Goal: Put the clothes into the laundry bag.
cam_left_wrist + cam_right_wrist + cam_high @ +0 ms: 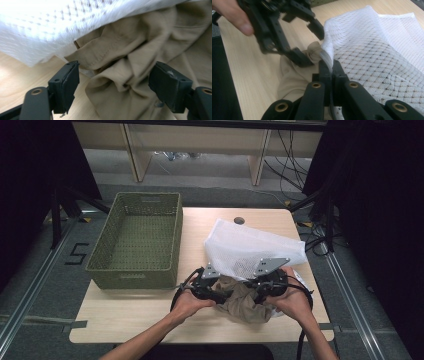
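A crumpled tan garment (245, 304) lies near the table's front edge, partly under the mouth of a white mesh bag (250, 249). My left gripper (220, 295) is at the garment's left side. In the left gripper view its jaws (116, 67) stand open, with folds of the tan cloth (140, 42) between them and the pads off it. My right gripper (329, 66) is shut on the rim of the mesh bag (374, 50) and lifts that edge over the garment (292, 77). The left gripper (310, 43) shows there too, jaws apart by the bag's mouth.
A green woven basket (132, 277) stands on the table's left part, nothing visible inside. The wooden table (150, 315) is bare in front of it. Dark curtains flank both sides, and cables lie on the floor behind.
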{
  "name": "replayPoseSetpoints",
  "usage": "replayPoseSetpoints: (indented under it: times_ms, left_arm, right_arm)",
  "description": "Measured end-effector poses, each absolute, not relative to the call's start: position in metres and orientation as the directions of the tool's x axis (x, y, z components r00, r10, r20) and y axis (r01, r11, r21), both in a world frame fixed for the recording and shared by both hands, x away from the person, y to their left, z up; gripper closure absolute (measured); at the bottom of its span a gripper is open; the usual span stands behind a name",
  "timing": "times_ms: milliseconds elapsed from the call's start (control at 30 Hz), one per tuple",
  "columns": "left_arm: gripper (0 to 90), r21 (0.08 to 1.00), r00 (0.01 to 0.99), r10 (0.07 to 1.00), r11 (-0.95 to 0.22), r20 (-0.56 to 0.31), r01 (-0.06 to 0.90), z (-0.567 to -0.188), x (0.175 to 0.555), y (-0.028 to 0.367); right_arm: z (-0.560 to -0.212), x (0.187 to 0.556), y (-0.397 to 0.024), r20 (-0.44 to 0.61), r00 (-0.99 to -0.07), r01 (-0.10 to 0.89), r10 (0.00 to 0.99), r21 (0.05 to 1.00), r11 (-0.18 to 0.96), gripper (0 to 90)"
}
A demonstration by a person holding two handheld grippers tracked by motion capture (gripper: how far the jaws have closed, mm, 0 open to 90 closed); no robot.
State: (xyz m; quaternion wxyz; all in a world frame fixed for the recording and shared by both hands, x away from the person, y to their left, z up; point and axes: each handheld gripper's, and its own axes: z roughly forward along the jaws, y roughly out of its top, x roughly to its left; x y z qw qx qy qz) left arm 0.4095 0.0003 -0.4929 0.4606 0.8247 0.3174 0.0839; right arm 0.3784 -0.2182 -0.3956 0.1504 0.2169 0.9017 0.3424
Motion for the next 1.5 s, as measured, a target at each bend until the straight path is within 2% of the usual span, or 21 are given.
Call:
replayPoseSetpoints:
  times_ms: [33, 67, 133, 167, 233, 300, 400, 433, 467, 500, 600, 667, 767, 900, 1000, 1100, 1133, 1233, 1300, 1400, 1500]
  left_arm:
    - [25.8, 0.805, 0.794, 0.588, -0.39, -0.157, 0.448, -0.495, 0.411, -0.002]
    - [31.3, 0.813, 0.797, 0.574, -0.365, -0.186, 0.453, -0.498, 0.412, -0.006]
    - [46.2, 0.821, 0.831, 0.529, -0.389, -0.173, 0.418, -0.498, 0.412, -0.011]
    - [62.3, 0.833, 0.847, 0.508, -0.394, -0.155, 0.388, -0.497, 0.411, -0.013]
    - [76.2, 0.842, 0.858, 0.488, -0.387, -0.16, 0.377, -0.492, 0.404, -0.017]
    - [81.2, 0.851, 0.863, 0.477, -0.372, -0.167, 0.371, -0.485, 0.398, -0.02]
    - [82.8, 0.883, 0.892, 0.431, -0.355, -0.136, 0.307, -0.471, 0.387, -0.031]
    - [82.8, 0.883, 0.901, 0.424, -0.383, -0.092, 0.27, -0.466, 0.385, -0.034]
    - [82.7, 0.886, 0.905, 0.42, -0.393, -0.064, 0.246, -0.465, 0.387, -0.036]
    - [82.7, 0.89, 0.905, 0.421, -0.386, -0.065, 0.244, -0.466, 0.391, -0.037]
    - [79.9, 0.881, 0.862, 0.478, -0.319, -0.167, 0.348, -0.48, 0.405, -0.035]
    - [73.3, 0.863, 0.82, 0.522, -0.277, -0.234, 0.423, -0.49, 0.411, -0.031]
    - [66.5, 0.863, 0.842, 0.517, -0.345, -0.154, 0.37, -0.494, 0.408, -0.028]
    - [40.8, 0.849, 0.801, 0.578, -0.337, -0.154, 0.407, -0.491, 0.4, -0.023]
    - [28.6, 0.852, 0.768, 0.621, -0.307, -0.159, 0.424, -0.493, 0.407, -0.016]
    - [26.4, 0.841, 0.774, 0.601, -0.298, -0.202, 0.451, -0.498, 0.416, -0.018]
    - [27.3, 0.836, 0.785, 0.586, -0.315, -0.2, 0.449, -0.499, 0.419, -0.021]
    - [62.9, 0.858, 0.846, 0.503, -0.344, -0.176, 0.382, -0.495, 0.413, -0.027]
    - [75.6, 0.869, 0.87, 0.47, -0.359, -0.147, 0.34, -0.492, 0.406, -0.032]
    - [78.8, 0.883, 0.885, 0.454, -0.365, -0.108, 0.295, -0.487, 0.403, -0.039]
    - [78.7, 0.887, 0.845, 0.513, -0.306, -0.153, 0.346, -0.491, 0.411, -0.041]
  right_arm:
    - [-0.396, 0.379, -0.218, -0.135, -0.861, 0.275, 0.49, 0.687, 0.673, 89.9]
    - [-0.395, 0.379, -0.217, -0.136, -0.86, 0.277, 0.492, 0.686, 0.673, 89.9]
    - [-0.394, 0.378, -0.217, -0.13, -0.861, 0.281, 0.492, 0.685, 0.672, 89.9]
    - [-0.393, 0.378, -0.217, -0.12, -0.857, 0.292, 0.501, 0.688, 0.664, 89.9]
    - [-0.392, 0.38, -0.217, -0.133, -0.863, 0.274, 0.487, 0.688, 0.672, 89.9]
    - [-0.391, 0.38, -0.216, -0.14, -0.856, 0.269, 0.498, 0.702, 0.66, 90.0]
    - [-0.387, 0.38, -0.216, -0.155, -0.859, 0.249, 0.489, 0.706, 0.662, 90.0]
    - [-0.385, 0.378, -0.216, -0.138, -0.849, 0.274, 0.51, 0.709, 0.649, 90.0]
    - [-0.384, 0.377, -0.217, -0.147, -0.853, 0.259, 0.501, 0.714, 0.651, 90.0]
    - [-0.382, 0.376, -0.217, -0.153, -0.856, 0.246, 0.494, 0.72, 0.649, 90.0]
    - [-0.377, 0.373, -0.22, -0.154, -0.855, 0.241, 0.496, 0.728, 0.642, 90.0]
    - [-0.377, 0.373, -0.221, -0.148, -0.854, 0.252, 0.499, 0.721, 0.645, 90.0]
    - [-0.385, 0.376, -0.221, -0.149, -0.858, 0.252, 0.492, 0.711, 0.656, 90.0]
    - [-0.395, 0.38, -0.219, -0.139, -0.86, 0.266, 0.49, 0.697, 0.666, 89.9]
    - [-0.392, 0.378, -0.22, -0.13, -0.862, 0.272, 0.49, 0.696, 0.664, 89.9]
    - [-0.391, 0.378, -0.22, -0.133, -0.862, 0.269, 0.489, 0.697, 0.664, 90.0]
    - [-0.391, 0.379, -0.22, -0.14, -0.864, 0.26, 0.483, 0.697, 0.668, 89.9]
    - [-0.392, 0.379, -0.22, -0.136, -0.854, 0.273, 0.502, 0.704, 0.655, 89.9]
    - [-0.392, 0.381, -0.221, -0.142, -0.855, 0.263, 0.498, 0.709, 0.655, 89.9]
    - [-0.389, 0.378, -0.221, -0.125, -0.854, 0.282, 0.505, 0.704, 0.652, 89.9]
    - [-0.387, 0.375, -0.221, -0.133, -0.856, 0.271, 0.5, 0.707, 0.653, 89.9]
